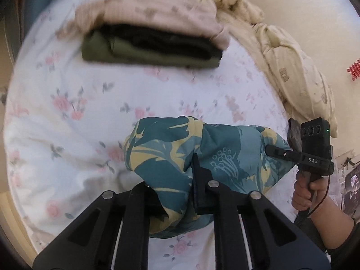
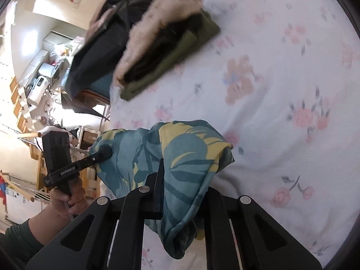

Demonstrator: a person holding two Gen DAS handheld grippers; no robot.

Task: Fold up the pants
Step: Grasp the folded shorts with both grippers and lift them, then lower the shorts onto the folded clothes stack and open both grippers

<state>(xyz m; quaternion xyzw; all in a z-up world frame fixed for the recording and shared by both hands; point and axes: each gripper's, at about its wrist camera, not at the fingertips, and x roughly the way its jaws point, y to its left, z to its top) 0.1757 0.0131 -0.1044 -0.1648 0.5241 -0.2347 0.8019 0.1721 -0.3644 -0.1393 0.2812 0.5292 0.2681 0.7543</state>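
The pants (image 1: 202, 153), teal with a yellow leaf print, are bunched and lifted off the floral bedsheet (image 1: 67, 112). My left gripper (image 1: 180, 180) is shut on their near left part; cloth drapes over its left finger and hides it. In the same view my right gripper (image 1: 272, 150), held in a hand (image 1: 308, 193), pinches the right end of the cloth. In the right wrist view the pants (image 2: 184, 157) hang between the fingers of my right gripper (image 2: 171, 191), which is shut on them. My left gripper (image 2: 103, 154) bites the cloth's far left end.
A stack of folded clothes (image 1: 153, 47), olive, black and pink, lies further up the bed and shows again as the stack (image 2: 162, 51). A cream quilt (image 1: 281, 56) is heaped along the wall. The bed's edge and cluttered furniture (image 2: 40, 83) are at the left.
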